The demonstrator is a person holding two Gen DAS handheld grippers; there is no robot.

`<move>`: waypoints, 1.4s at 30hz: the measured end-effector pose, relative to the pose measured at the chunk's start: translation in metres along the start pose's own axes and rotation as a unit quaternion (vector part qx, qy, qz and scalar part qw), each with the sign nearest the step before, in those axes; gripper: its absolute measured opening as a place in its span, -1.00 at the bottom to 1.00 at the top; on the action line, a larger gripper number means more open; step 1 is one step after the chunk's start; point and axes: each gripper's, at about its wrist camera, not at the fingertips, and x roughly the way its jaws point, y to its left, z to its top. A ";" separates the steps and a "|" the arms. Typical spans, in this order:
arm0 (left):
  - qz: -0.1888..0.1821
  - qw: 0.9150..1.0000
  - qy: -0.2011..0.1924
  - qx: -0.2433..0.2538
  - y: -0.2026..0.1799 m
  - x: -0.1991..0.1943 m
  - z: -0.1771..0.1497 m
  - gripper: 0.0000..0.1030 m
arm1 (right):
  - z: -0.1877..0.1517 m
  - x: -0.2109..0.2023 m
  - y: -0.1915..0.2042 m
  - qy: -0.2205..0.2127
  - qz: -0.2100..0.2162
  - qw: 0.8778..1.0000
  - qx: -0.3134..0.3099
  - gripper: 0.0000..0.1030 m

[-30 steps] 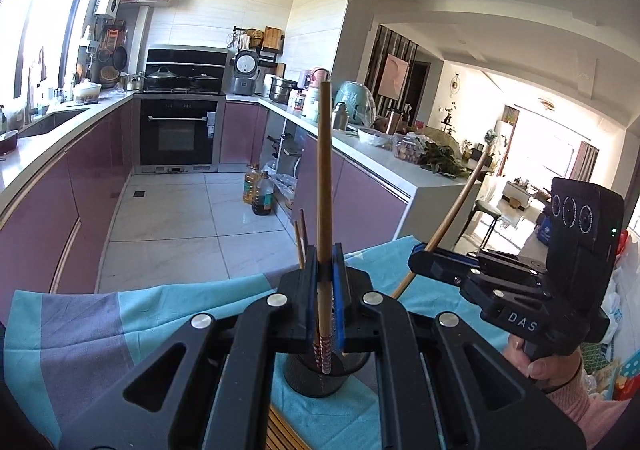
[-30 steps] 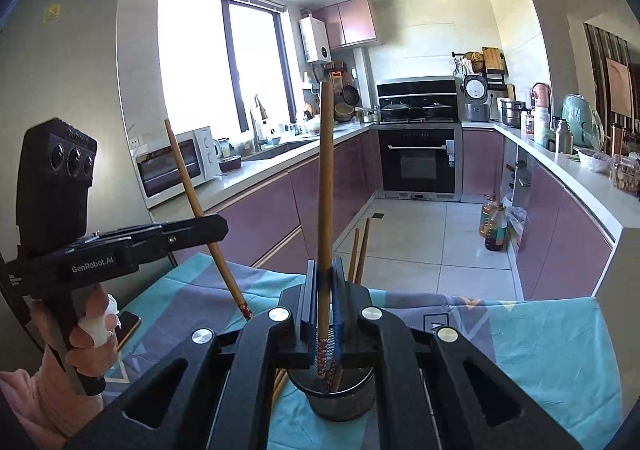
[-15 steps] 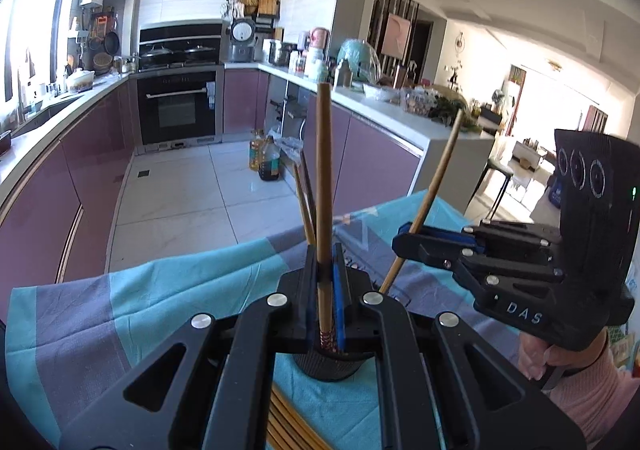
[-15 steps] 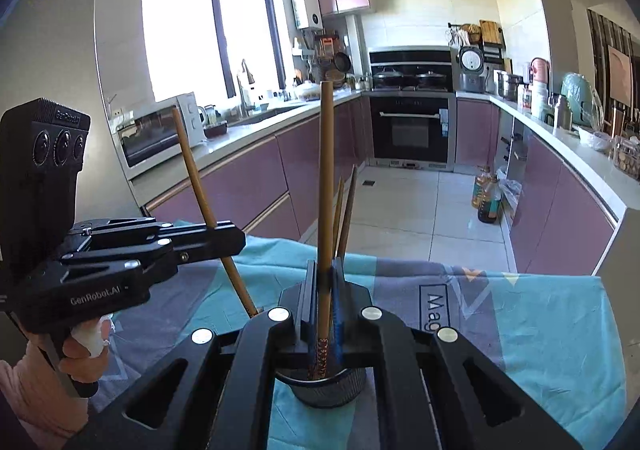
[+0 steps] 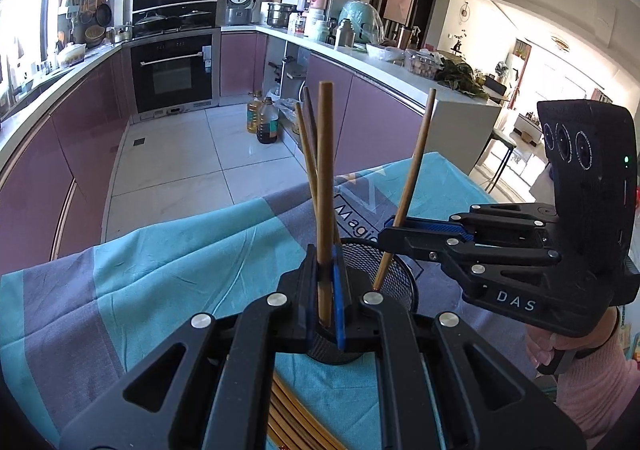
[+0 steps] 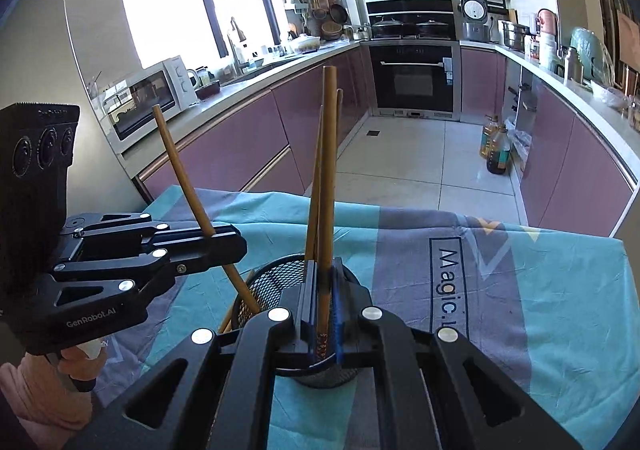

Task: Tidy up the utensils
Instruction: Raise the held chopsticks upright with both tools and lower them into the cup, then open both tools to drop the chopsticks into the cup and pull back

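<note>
Teal-and-grey cloth [image 5: 168, 262]; black mesh holder [image 6: 276, 282]; brown chopsticks [image 5: 325, 186], perhaps bamboo.

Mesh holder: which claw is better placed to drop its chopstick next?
Right, marginally. The right claw has the right chopstick tip inside the mesh holder rim; the left claw holds the left chopstick over it, tip hidden.
</note>
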 end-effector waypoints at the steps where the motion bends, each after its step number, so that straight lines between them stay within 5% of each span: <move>1: 0.000 1.000 0.000 -0.001 0.002 0.001 0.001 -0.85 | 0.002 0.002 0.000 0.000 -0.001 1.000 0.001 -0.88; 13: 0.002 0.999 0.028 -0.036 0.025 0.030 0.010 -0.85 | 0.010 0.021 -0.002 0.001 -0.010 1.000 0.022 -0.86; 20: 0.021 0.999 0.000 -0.049 0.040 0.016 0.002 -0.81 | 0.004 0.015 0.000 -0.008 -0.012 1.000 0.023 -0.73; 29: 0.070 0.994 -0.077 -0.041 0.053 -0.052 -0.041 -0.20 | -0.019 -0.044 0.035 -0.070 0.040 0.996 -0.035 -0.24; 34: 0.086 0.994 -0.051 -0.048 0.066 -0.058 -0.084 -0.13 | -0.051 -0.053 0.056 -0.051 0.082 0.993 -0.064 -0.16; 42: 0.089 0.994 0.032 -0.060 0.075 -0.019 -0.143 -0.13 | -0.092 -0.003 0.065 0.036 0.062 0.996 -0.051 -0.16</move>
